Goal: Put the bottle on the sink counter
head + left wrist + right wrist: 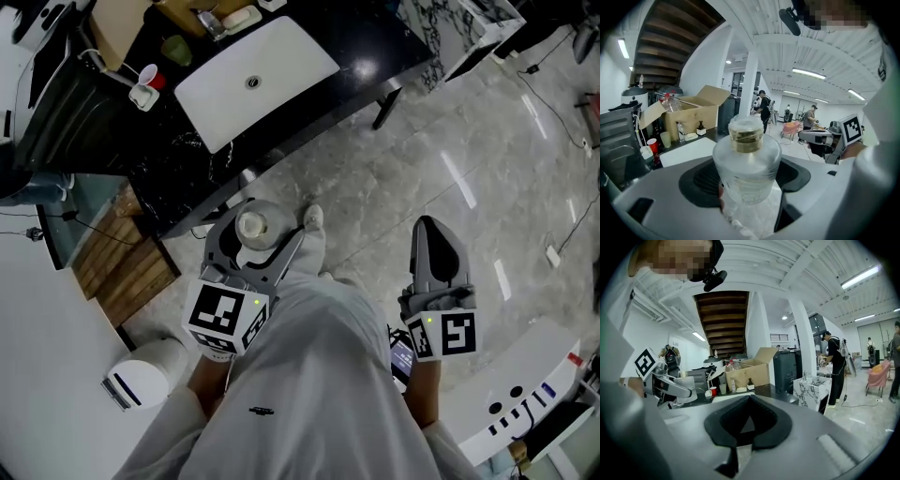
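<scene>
Holding one clear bottle (252, 225), the left hand-held gripper (260, 240) has its jaws closed on the bottle's round body from both sides. I read the bottle's long axis as vertical: its capped neck, with a gold band under a clear cap, points straight up, so the head view shows it top-on. The bottle hangs over the pale floor (394, 178), just ahead of my operator's light-clothed body and apart from the black counter (375, 47).

The right hand-held gripper (433, 234) is fully closed, pads together, with nothing between them. It is held beside the left one, well apart from it.

I count two hand-held grippers and one grasped bottle. On the counter I count one white sink basin (253, 80), one red cup (153, 79) at its left end and one open cardboard box (696, 112) behind.
</scene>
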`<state>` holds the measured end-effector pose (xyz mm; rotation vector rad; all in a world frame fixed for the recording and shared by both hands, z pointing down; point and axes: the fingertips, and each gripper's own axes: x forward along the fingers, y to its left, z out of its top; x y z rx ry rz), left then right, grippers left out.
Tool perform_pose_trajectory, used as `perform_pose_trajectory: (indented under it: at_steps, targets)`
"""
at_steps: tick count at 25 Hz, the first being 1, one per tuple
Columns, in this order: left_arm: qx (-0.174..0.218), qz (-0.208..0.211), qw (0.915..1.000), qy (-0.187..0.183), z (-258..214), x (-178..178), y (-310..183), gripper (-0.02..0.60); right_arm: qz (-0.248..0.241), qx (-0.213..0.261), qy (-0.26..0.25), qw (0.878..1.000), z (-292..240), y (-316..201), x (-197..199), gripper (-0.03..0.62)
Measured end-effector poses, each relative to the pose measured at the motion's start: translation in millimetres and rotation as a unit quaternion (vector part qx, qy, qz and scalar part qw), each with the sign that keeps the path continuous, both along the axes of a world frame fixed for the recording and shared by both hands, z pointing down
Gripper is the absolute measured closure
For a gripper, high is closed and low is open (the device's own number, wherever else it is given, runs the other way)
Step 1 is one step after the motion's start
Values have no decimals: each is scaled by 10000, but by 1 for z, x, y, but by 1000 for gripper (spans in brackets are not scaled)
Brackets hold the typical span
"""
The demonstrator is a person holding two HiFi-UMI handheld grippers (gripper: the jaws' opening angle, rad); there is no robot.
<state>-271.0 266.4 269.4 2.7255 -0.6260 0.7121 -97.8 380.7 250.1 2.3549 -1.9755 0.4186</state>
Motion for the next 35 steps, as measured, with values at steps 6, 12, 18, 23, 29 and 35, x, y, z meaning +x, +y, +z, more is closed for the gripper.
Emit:
perform_pose_trajectory:
  at_steps: [6,12,18,23,29,35]
  targets:
    - [-10,196,9998,6,-2,37,-73,244,119,-78,-71,9999,3,-66,31,583]
    - [-56,266,9995,147,4,62,-124,244,267,-83,-22,9996,4,-114,55,583]
    - [-146,375,9988,273,8,81,-161,244,204,-27,-42,9998,-3,-161,61,583]
    - [-94,380,9986,362,1,91,-189,244,245,23,79,9997,-13,-184,72,583]
    - [-109,318,9991,256,11,96,-205,244,217,92,-11,9997,-11,-196,80,583]
    - [-107,297,9993,195,13,113,-213,244,120,149,56,9998,-13,-211,102,583]
